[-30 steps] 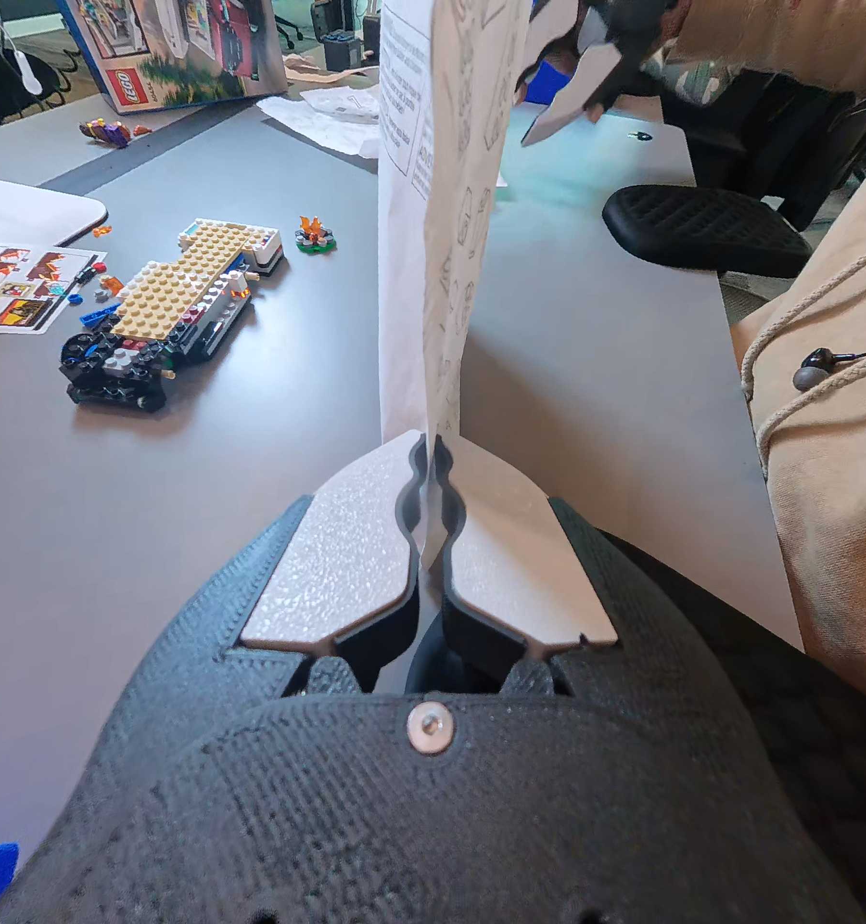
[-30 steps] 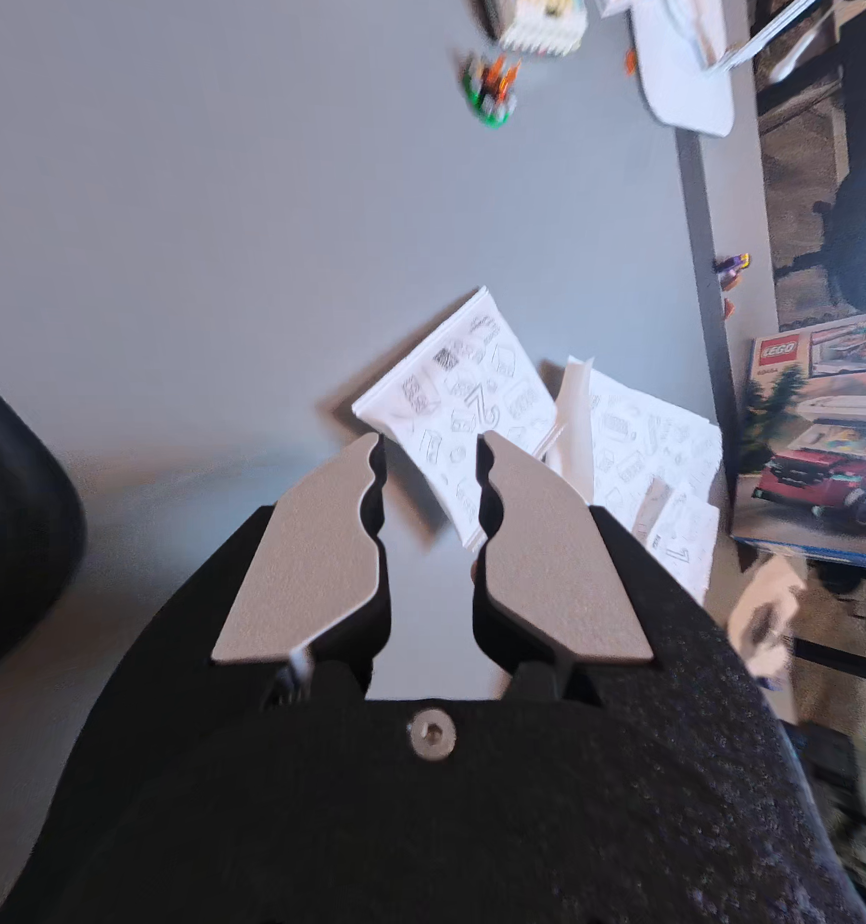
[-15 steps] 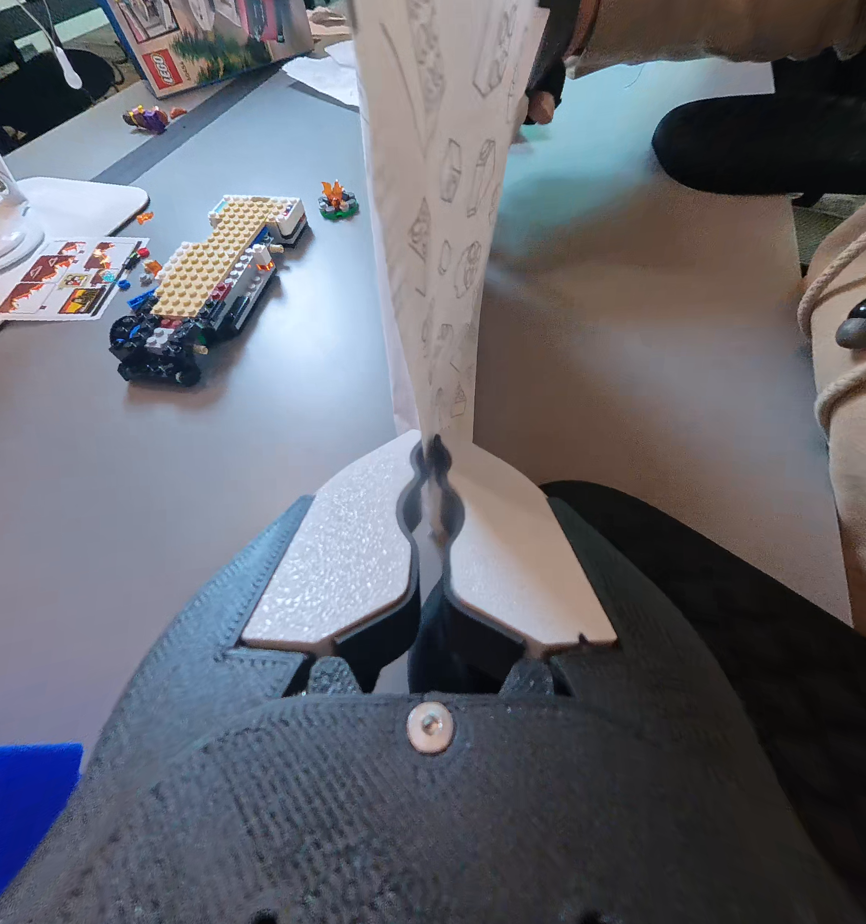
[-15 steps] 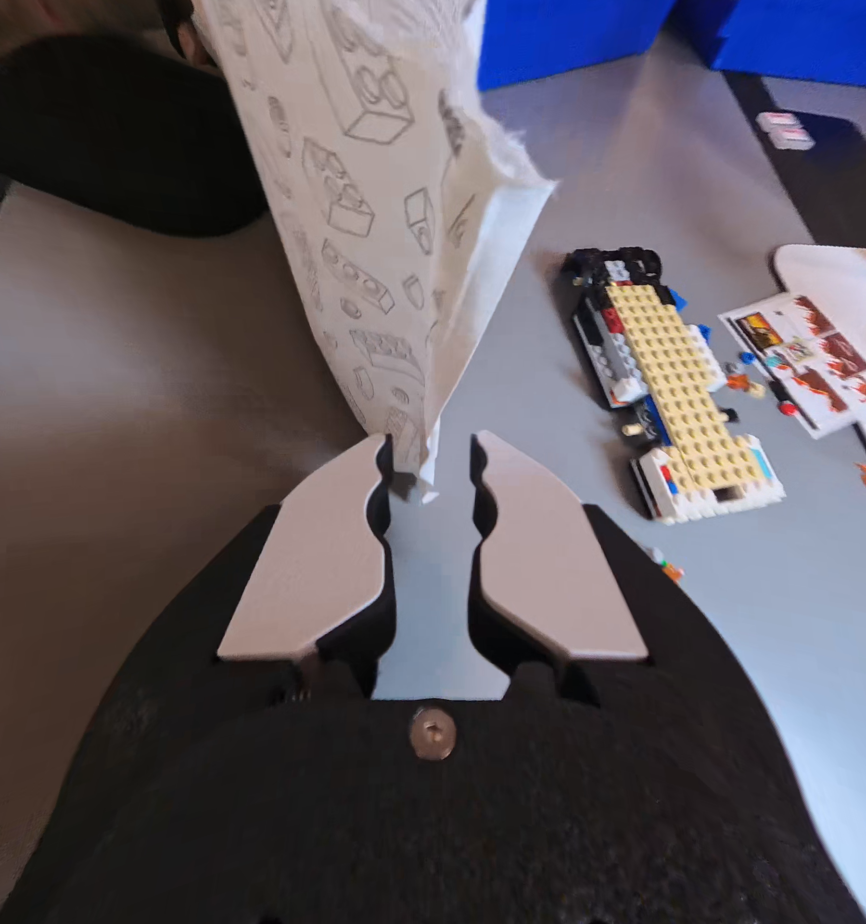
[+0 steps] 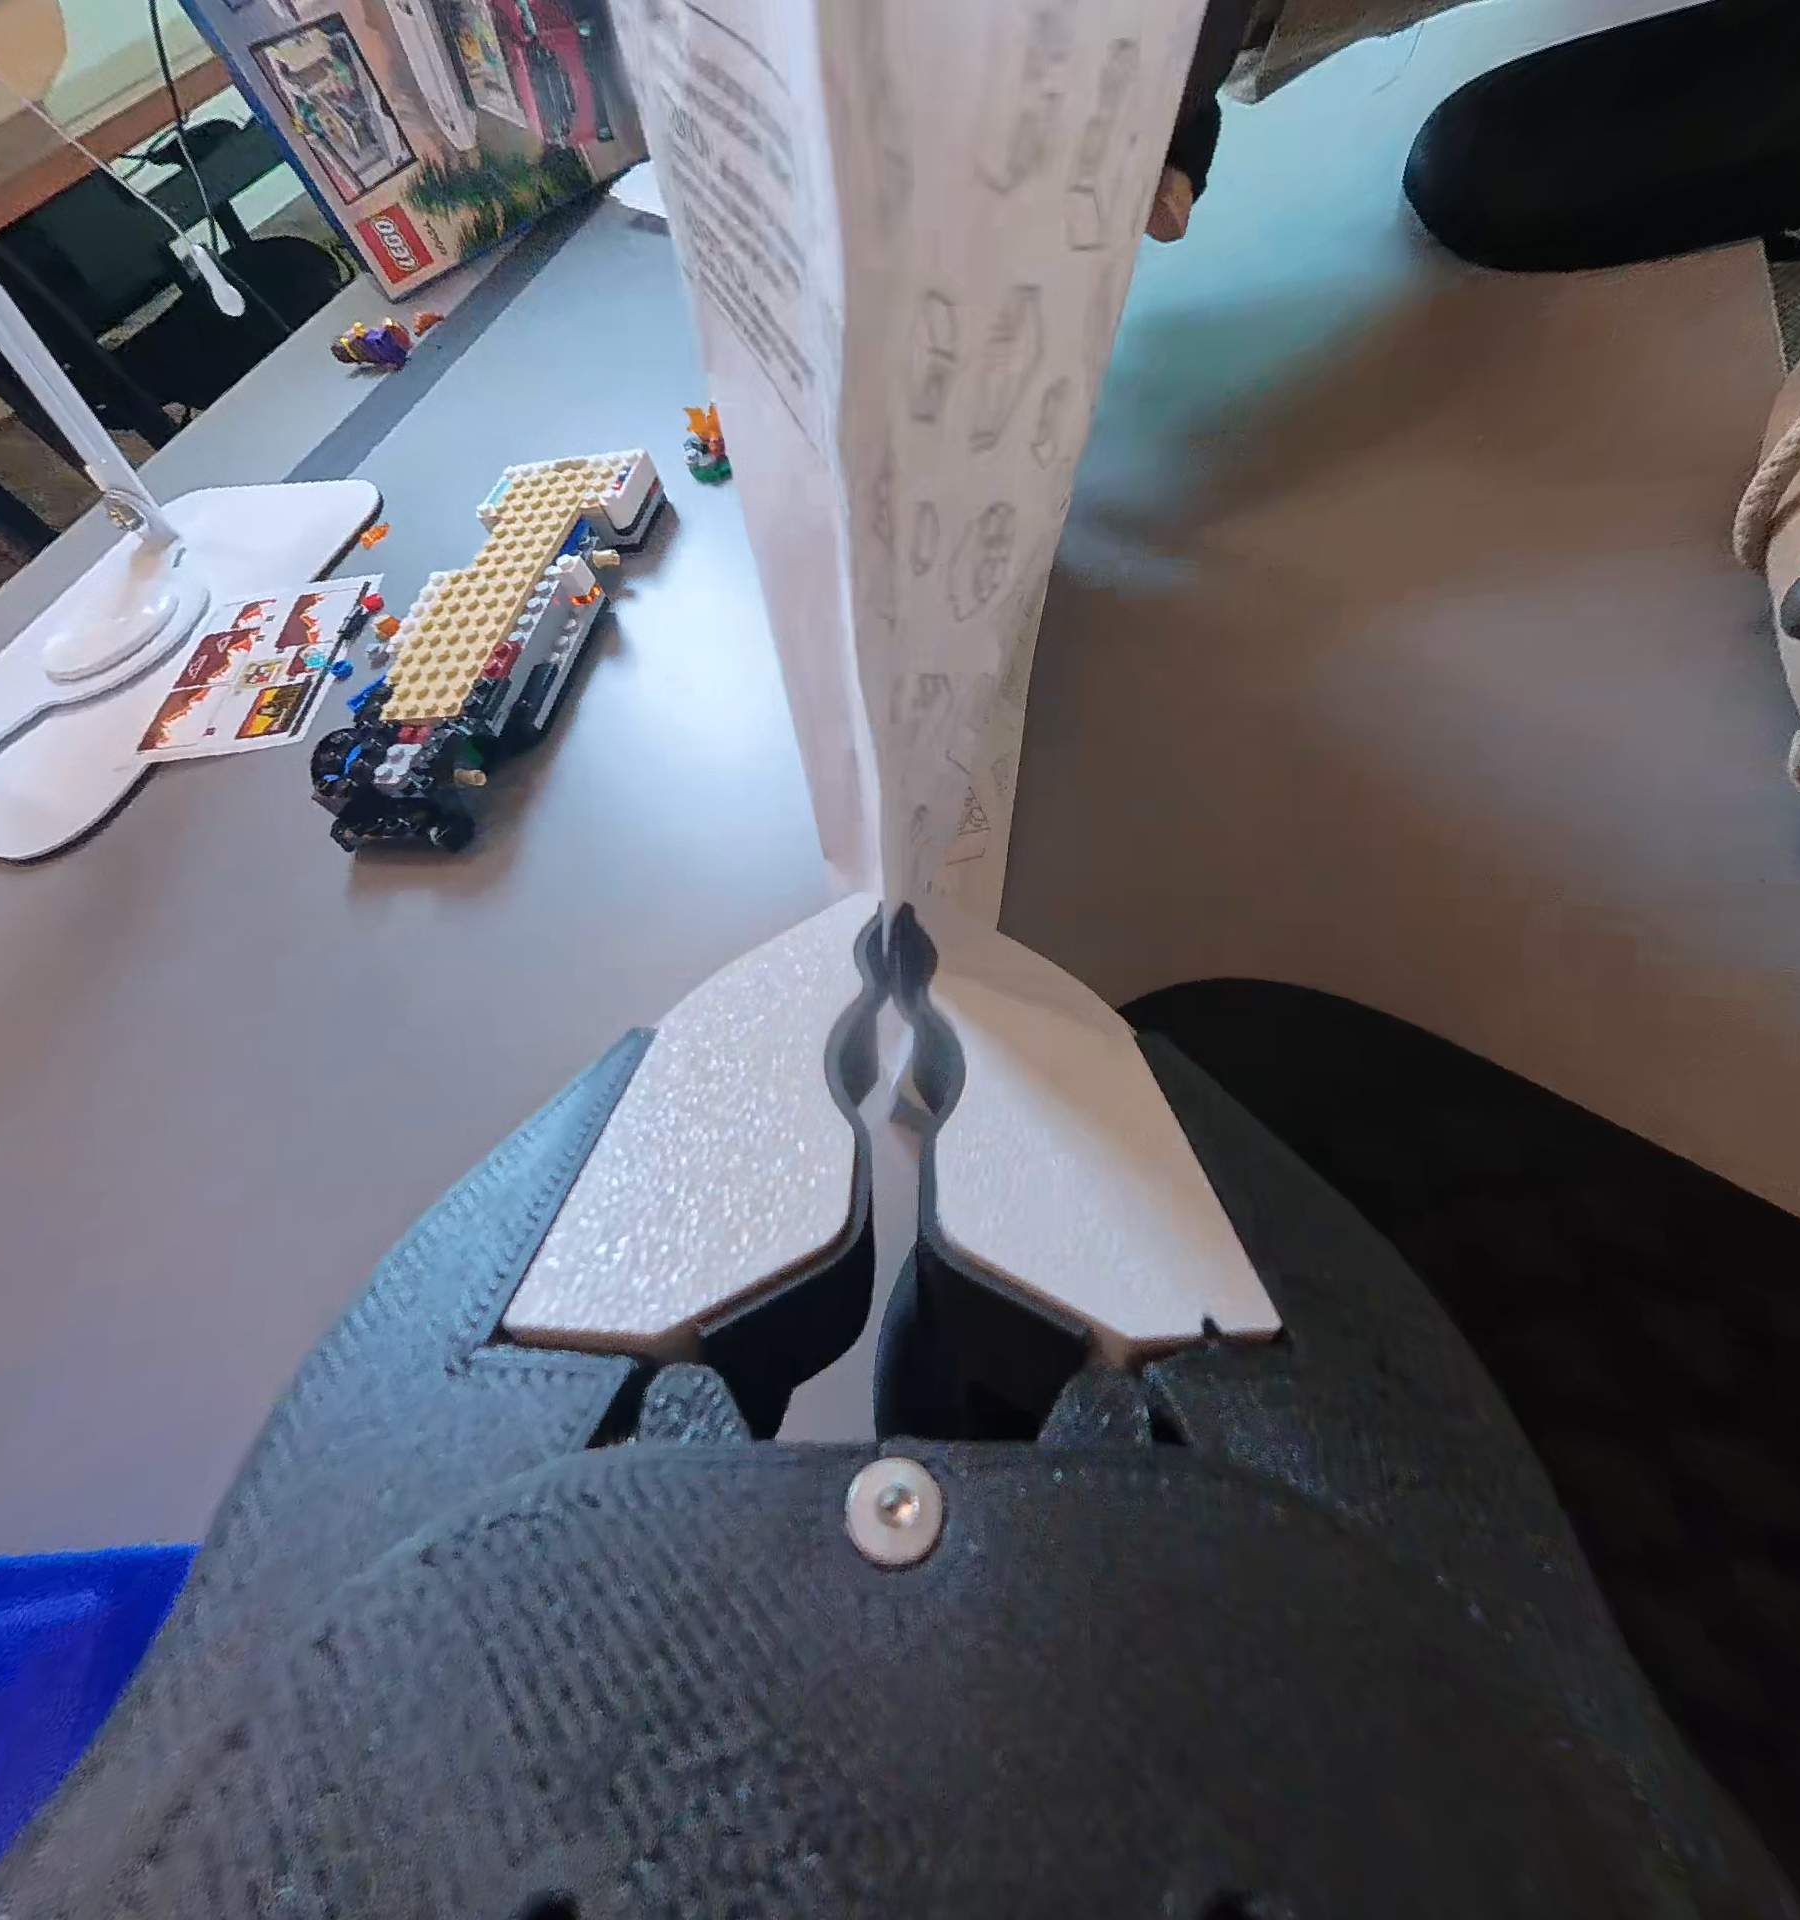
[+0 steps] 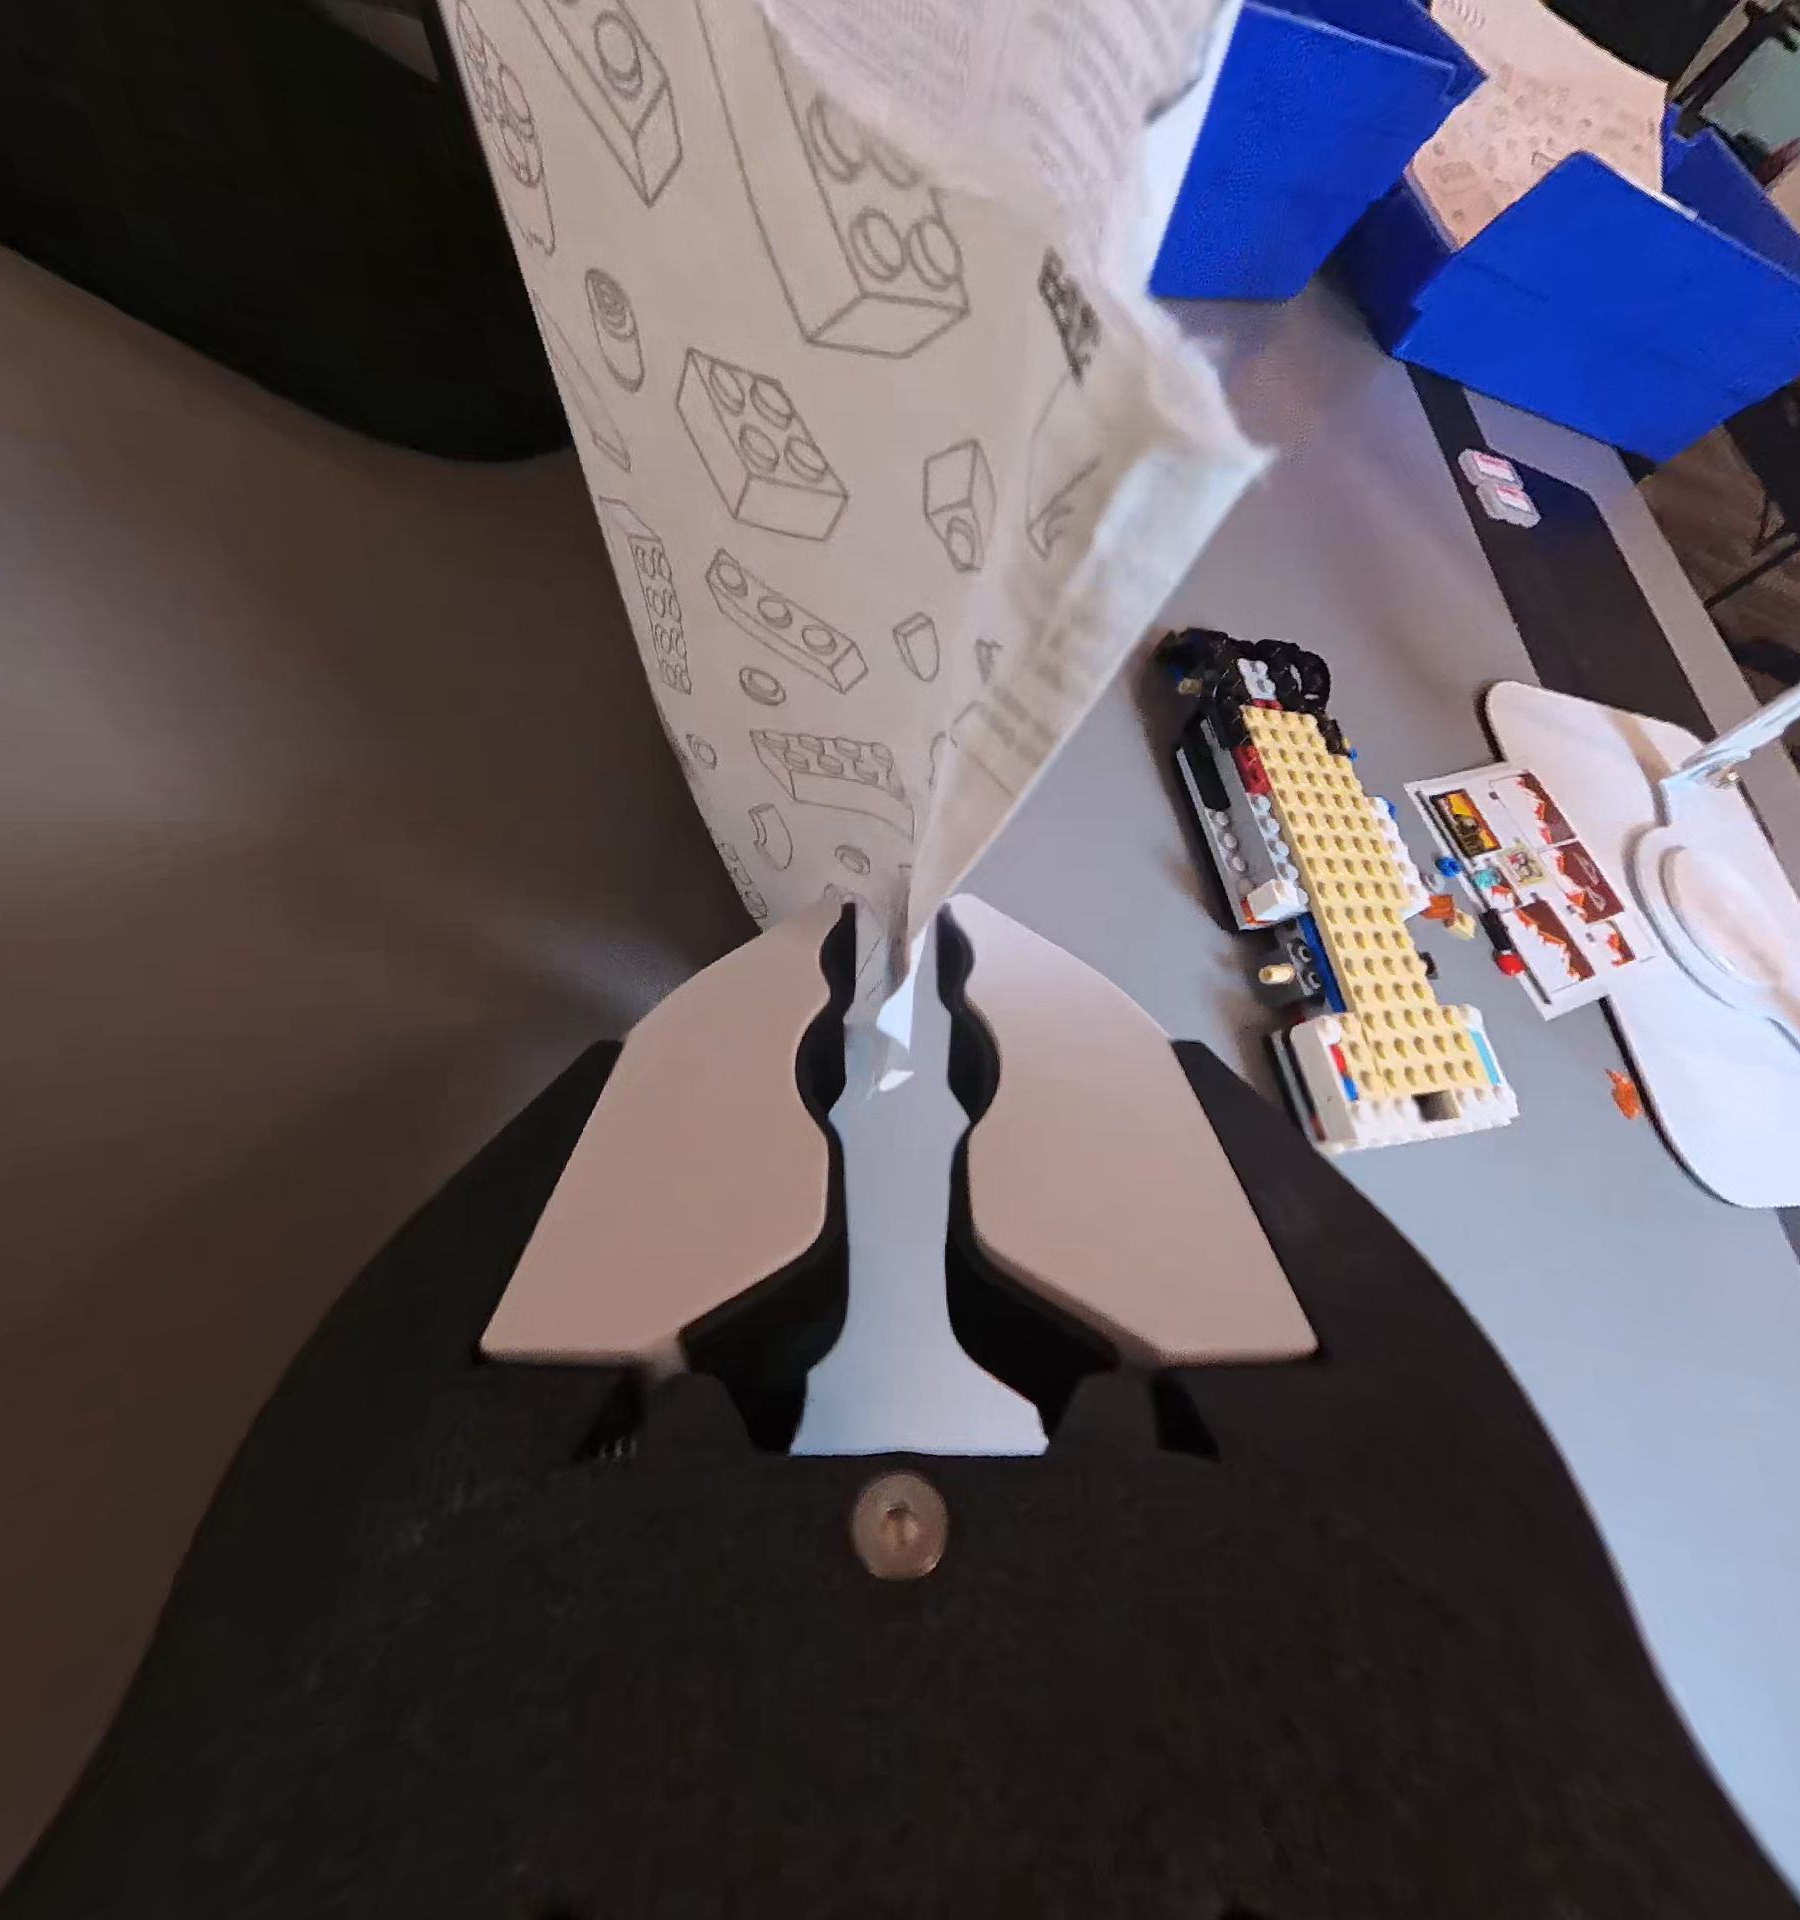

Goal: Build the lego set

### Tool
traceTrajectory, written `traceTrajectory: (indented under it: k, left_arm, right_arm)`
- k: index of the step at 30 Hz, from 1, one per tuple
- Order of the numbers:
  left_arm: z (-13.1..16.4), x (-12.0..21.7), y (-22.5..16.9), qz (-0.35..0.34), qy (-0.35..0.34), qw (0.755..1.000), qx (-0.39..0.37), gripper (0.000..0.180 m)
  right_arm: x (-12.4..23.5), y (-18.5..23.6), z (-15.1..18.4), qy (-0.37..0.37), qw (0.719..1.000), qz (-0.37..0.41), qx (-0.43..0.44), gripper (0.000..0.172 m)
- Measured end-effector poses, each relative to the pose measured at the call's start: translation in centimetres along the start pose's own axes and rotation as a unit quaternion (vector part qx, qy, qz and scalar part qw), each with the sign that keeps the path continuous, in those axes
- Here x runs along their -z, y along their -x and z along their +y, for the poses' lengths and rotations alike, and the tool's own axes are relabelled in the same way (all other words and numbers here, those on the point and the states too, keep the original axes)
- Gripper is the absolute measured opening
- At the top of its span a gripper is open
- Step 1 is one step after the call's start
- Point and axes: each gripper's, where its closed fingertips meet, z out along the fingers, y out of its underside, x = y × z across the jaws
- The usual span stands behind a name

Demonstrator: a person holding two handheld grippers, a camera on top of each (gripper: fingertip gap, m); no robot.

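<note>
the left gripper (image 5: 894,925) has its jaws clenched on the lower edge of a white paper bag (image 5: 937,416) printed with brick outlines, held upright above the grey worktop (image 5: 252,1039). the right gripper (image 6: 898,925) has its jaws narrowly apart around a corner of the bag (image 6: 771,468), not pressing it. a half-built brick vehicle (image 6: 1332,883) lies nearby on the worktop.
</note>
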Motion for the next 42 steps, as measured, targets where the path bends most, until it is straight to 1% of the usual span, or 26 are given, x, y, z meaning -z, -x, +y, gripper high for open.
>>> traceTrajectory:
  k: [2,4,7,10,11,12,14,15,17,19,21,24,26,29,32,35,37,39,42]
  left_arm:
    - [0.4,-0.1,0.0,-0.003,0.012,1.0,-0.006,0.003]
    - [0.9,-0.4,0.0,-0.007,0.029,0.999,-0.013,0.005]
    - [1.0,-0.5,0.2,-0.016,0.035,0.999,-0.006,0.003]
    - [1.5,-0.2,0.9,-0.033,0.045,0.998,-0.004,0.006]
    - [1.6,0.0,0.9,-0.035,0.047,0.998,0.001,0.007]
    - [1.6,0.1,1.0,-0.035,0.044,0.998,0.007,0.006]
    - [1.7,0.2,1.0,-0.035,0.04,0.998,0.018,0.005]
    - [1.7,0.2,0.9,-0.033,0.039,0.998,0.022,0.003]
    - [1.8,0.0,1.2,-0.038,0.043,0.998,0.03,0.0]
    - [1.7,0.1,1.7,-0.049,0.041,0.997,0.041,0.0]
    - [1.0,0.8,1.7,-0.041,0.021,0.997,0.068,0.0]
    - [-0.8,3.2,2.0,-0.033,-0.03,0.992,0.116,0.001]
    - [-1.8,5.3,2.1,-0.028,-0.062,0.987,0.143,0.0]
    - [-2.4,8.7,2.2,-0.045,-0.102,0.98,0.164,0.0]
    - [-0.9,12.1,2.2,-0.08,-0.1,0.974,0.188,0.0]
    - [1.1,15.9,2.2,-0.118,-0.095,0.962,0.228,0.0]
    - [2.3,18.6,2.6,-0.145,-0.1,0.947,0.269,0.0]
    - [3.4,21.4,3.4,-0.171,-0.116,0.926,0.315,0.0]
    - [4.9,24.8,4.5,-0.197,-0.132,0.899,0.369,0.0]
  right_arm:
    - [-0.1,0.3,0.6,0.009,1.0,-0.002,-0.005,0.021]
    - [-0.5,0.5,1.1,0.018,1.0,0.001,0.003,0.021]
    - [-1.1,0.3,1.0,0.019,1.0,0.015,0.017,0.011]
    - [-1.1,0.7,0.7,0.018,1.0,-0.002,0.01,0.004]
    - [-1.1,0.8,0.8,0.019,1.0,-0.003,0.009,0.004]
    - [-1.1,0.7,0.9,0.022,1.0,0.0,0.008,0.005]
    - [-1.1,0.8,1.4,0.032,0.999,0.0,0.005,0.015]
    - [-1.1,0.9,1.7,0.038,0.999,-0.005,0.003,0.014]
    - [-1.3,1.1,1.6,0.031,0.999,-0.007,-0.002,0.003]
    - [-1.3,1.4,1.2,0.025,1.0,-0.017,-0.007,0.001]
    - [-1.1,1.6,0.2,0.016,0.999,-0.03,-0.011,0.001]
    - [-0.8,1.3,-2.4,-0.004,0.998,-0.051,-0.029,0.001]
    - [-1.0,1.2,-4.5,-0.02,0.995,-0.077,-0.056,0.001]
    - [-2.5,1.3,-7.0,-0.046,0.985,-0.12,-0.113,0.0]
    - [-5.4,2.2,-9.1,-0.051,0.97,-0.171,-0.167,0.0]
    - [-8.8,2.9,-11.8,-0.048,0.956,-0.212,-0.197,0.0]
    - [-11.1,3.0,-13.9,-0.046,0.941,-0.242,-0.231,0.0]
    - [-13.4,2.8,-16.0,-0.042,0.923,-0.272,-0.27,0.0]
    - [-16.4,2.2,-18.6,-0.03,0.889,-0.314,-0.331,0.001]
